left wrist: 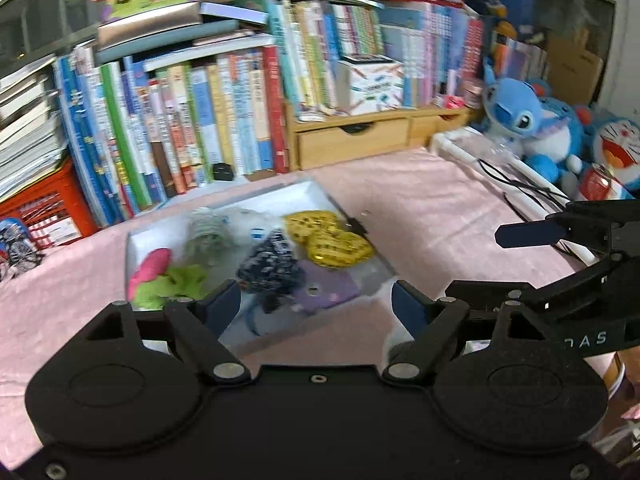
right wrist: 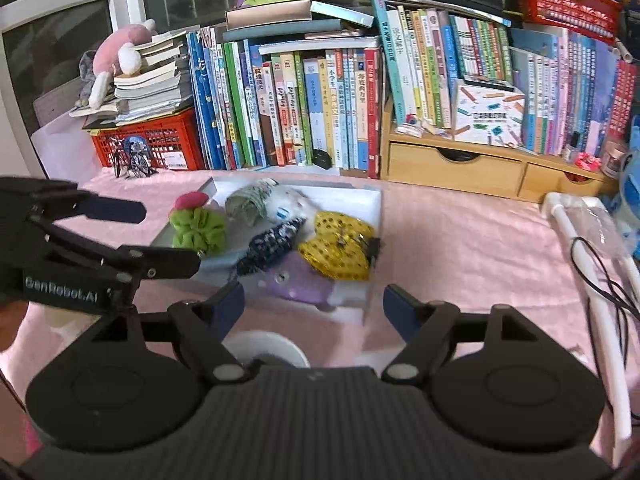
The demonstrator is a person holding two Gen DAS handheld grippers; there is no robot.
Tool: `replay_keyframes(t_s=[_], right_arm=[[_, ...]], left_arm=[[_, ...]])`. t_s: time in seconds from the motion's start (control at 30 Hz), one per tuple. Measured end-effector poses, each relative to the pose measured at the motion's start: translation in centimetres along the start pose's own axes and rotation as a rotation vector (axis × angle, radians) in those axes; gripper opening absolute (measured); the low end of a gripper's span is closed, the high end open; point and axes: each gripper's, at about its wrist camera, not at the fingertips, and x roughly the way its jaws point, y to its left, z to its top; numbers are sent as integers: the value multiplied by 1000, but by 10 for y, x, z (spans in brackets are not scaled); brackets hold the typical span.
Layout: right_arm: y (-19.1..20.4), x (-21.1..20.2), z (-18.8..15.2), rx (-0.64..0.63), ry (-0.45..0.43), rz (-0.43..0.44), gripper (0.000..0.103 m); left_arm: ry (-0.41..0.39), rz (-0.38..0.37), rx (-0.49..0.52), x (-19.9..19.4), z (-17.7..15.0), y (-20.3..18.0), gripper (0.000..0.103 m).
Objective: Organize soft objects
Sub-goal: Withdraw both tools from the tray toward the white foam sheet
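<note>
Fingers on both my left gripper (left wrist: 316, 306) and right gripper (right wrist: 314, 302) are spread apart with nothing between them. Just ahead of both pairs sits the white tray (right wrist: 374, 204) on the pink table (right wrist: 460, 240), holding the green scrunchie (right wrist: 198, 230), yellow spotted piece (right wrist: 336, 250), dark blue scrunchie (right wrist: 270, 246) and purple item (right wrist: 298, 286).

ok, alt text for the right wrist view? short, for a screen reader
The right gripper, jaws open and empty, points at a white tray on a pink cloth holding soft items: a green scrunchie, a yellow sequinned piece, a dark patterned one. The left gripper, also open, enters from the left; books line the back.
</note>
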Motion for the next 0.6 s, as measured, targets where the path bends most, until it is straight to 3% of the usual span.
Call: replay_keyframes(t_s=[0.23, 0.6], right_arm=[[-27, -19, -27, 9, -18, -17, 85], [-61, -20, -77, 7, 26, -69, 85]], left_arm=[[43, -48, 67, 15, 3, -38, 82], [133, -77, 160, 62, 7, -103, 82]])
